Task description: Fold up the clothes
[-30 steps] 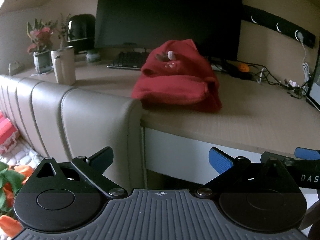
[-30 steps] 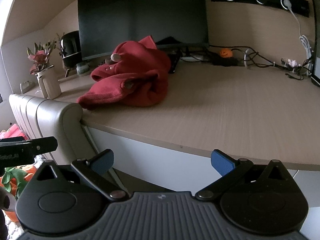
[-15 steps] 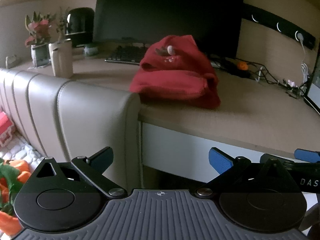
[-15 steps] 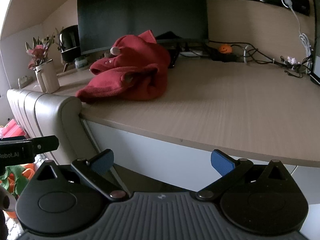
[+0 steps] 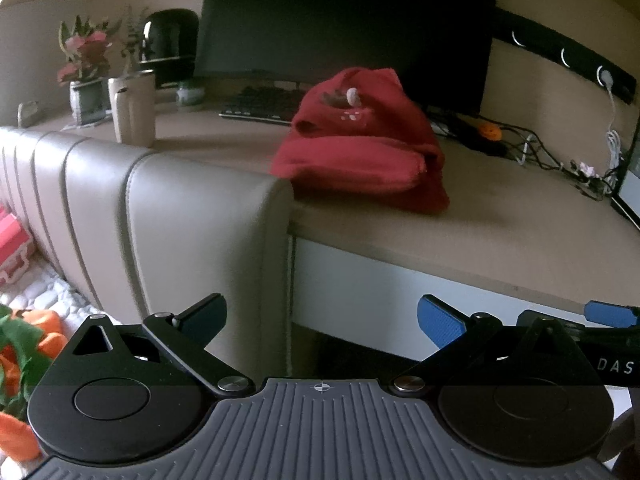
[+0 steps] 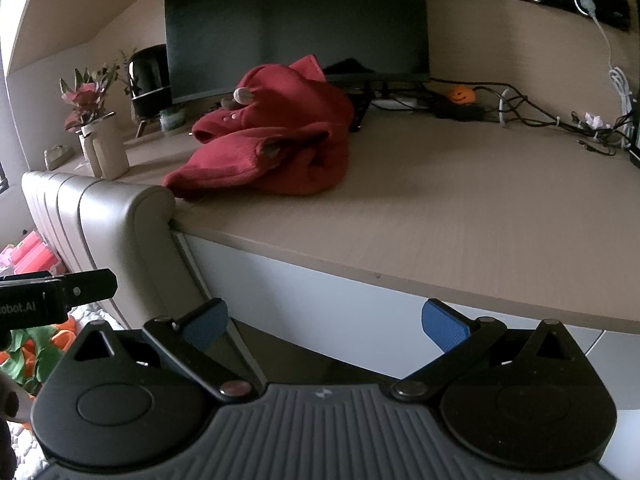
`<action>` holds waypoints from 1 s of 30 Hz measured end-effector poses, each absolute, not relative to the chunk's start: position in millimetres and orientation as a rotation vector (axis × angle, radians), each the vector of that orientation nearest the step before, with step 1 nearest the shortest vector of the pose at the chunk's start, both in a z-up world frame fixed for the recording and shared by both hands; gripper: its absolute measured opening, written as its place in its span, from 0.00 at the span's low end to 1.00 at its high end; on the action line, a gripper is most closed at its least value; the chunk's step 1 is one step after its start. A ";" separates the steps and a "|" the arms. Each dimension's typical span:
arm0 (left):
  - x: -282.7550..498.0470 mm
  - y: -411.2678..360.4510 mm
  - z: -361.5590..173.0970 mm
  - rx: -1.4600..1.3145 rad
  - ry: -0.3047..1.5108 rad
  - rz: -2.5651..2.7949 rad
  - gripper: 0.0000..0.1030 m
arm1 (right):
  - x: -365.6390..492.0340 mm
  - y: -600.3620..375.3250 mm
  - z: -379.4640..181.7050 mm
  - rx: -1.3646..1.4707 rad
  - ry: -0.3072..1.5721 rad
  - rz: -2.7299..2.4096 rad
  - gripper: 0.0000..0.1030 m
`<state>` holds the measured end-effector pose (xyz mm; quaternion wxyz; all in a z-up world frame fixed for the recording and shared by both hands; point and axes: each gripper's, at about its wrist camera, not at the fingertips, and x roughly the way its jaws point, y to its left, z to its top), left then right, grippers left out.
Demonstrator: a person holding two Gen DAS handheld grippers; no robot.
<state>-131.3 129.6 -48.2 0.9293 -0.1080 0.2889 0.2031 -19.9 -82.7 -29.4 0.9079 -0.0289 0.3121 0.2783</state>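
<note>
A crumpled red garment (image 5: 360,148) lies in a heap on the wooden desk (image 5: 500,232), near its left end; it also shows in the right wrist view (image 6: 272,148). My left gripper (image 5: 320,316) is open and empty, held low in front of the desk's edge, well short of the garment. My right gripper (image 6: 324,320) is open and empty too, below the desk's front edge. The right gripper's blue tip (image 5: 608,314) shows at the right of the left wrist view, and the left gripper's body (image 6: 56,292) at the left of the right wrist view.
A padded beige headboard (image 5: 160,220) stands against the desk's left end. Behind the garment are a dark monitor (image 5: 348,28), a keyboard (image 5: 260,110), a beige vase (image 5: 134,112), a flower pot (image 5: 86,96), a black speaker (image 5: 170,46) and tangled cables (image 5: 540,148).
Both grippers have drifted slightly toward the desk and the garment looms a little larger. The jaws stay open and the garment has not moved.
</note>
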 end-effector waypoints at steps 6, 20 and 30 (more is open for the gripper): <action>-133.3 127.6 -48.6 -0.225 0.596 0.418 1.00 | -19.5 -85.0 -29.8 -0.055 0.646 0.571 1.00; -128.9 139.9 -46.7 -0.212 0.578 0.387 1.00 | -19.1 -92.6 -29.3 -0.044 0.636 0.554 1.00; -126.3 133.3 -46.1 -0.187 0.574 0.370 1.00 | -20.8 -95.5 -29.0 -0.045 0.632 0.542 1.00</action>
